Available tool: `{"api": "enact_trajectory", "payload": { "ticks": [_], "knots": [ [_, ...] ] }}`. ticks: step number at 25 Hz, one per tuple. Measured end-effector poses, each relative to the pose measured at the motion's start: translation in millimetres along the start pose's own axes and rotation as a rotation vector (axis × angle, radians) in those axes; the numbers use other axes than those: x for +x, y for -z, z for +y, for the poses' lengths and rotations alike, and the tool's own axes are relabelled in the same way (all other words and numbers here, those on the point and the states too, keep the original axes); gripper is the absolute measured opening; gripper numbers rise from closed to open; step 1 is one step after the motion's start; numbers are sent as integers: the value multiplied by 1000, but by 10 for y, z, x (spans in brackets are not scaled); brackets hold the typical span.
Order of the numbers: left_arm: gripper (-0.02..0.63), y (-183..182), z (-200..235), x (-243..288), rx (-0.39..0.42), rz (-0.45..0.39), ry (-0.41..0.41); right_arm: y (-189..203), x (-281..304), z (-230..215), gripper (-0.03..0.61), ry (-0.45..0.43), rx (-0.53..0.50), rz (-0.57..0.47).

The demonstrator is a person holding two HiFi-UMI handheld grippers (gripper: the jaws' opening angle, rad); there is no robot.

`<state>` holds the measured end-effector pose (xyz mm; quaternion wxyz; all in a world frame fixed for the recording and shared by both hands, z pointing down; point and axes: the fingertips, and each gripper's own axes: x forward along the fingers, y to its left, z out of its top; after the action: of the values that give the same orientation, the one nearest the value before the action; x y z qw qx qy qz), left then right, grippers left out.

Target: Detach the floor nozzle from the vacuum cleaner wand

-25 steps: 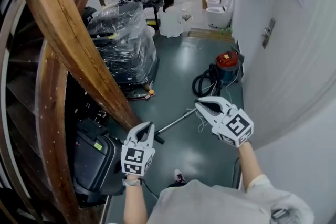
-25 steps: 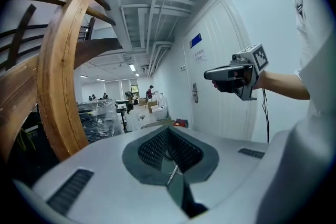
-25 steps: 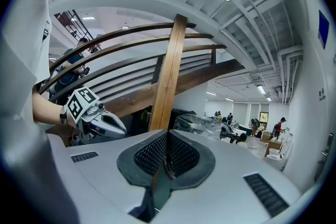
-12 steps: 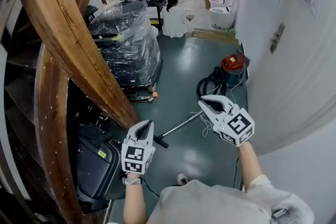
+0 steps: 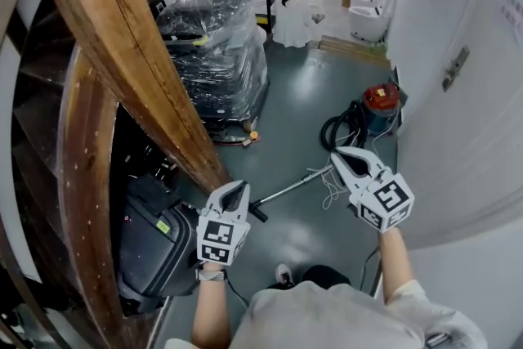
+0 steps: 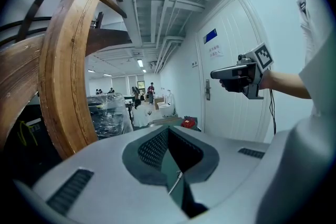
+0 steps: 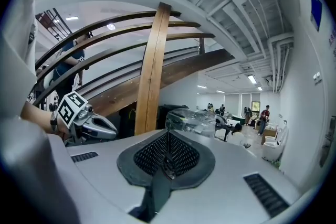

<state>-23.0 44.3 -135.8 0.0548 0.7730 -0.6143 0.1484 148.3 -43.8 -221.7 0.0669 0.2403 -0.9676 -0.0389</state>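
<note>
In the head view a thin metal vacuum wand (image 5: 290, 188) lies on the grey-green floor, with a dark end piece (image 5: 258, 214) at its near end beside my left gripper (image 5: 238, 190). A black hose (image 5: 343, 131) runs from the wand's far end to the red vacuum cleaner (image 5: 382, 102). The left gripper is held in the air above the wand's near end, shut and empty. My right gripper (image 5: 343, 157) hovers over the far end, also shut and empty. Part of the wand (image 6: 176, 182) shows through the gap below the left jaws.
A big curved wooden beam (image 5: 122, 53) and dark cases (image 5: 151, 245) fill the left. A plastic-wrapped machine (image 5: 214, 53) stands ahead on the left. A white wall and door (image 5: 466, 94) close the right. A person (image 5: 294, 12) crouches far down the corridor.
The view has shifted forward along the corridor, and the vacuum and wand sit slightly lower and further right. Both grippers were carried along and stayed shut.
</note>
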Motion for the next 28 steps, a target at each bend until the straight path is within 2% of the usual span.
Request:
{"api": "enact_trajectory", "payload": {
  "ticks": [6,11,16,23,28],
  "knots": [
    [-3,37,6,134,-1,33,-22,98,116,-62,29,-73,-13,25],
    [-3,-33,88,289,-13,42,-78,89,309,-211,29,-147,-45,17],
    [-3,-81,197,461,12,65,-171,87,484,-462,29,-206,-81,17],
    [-3,-128,326,593,-2,52,-296,255,702,-750,29,-284,-148,17],
    [-3,-25,436,633,-22,69,-353,439,892,-817,29,-325,-166,31]
  ]
}}
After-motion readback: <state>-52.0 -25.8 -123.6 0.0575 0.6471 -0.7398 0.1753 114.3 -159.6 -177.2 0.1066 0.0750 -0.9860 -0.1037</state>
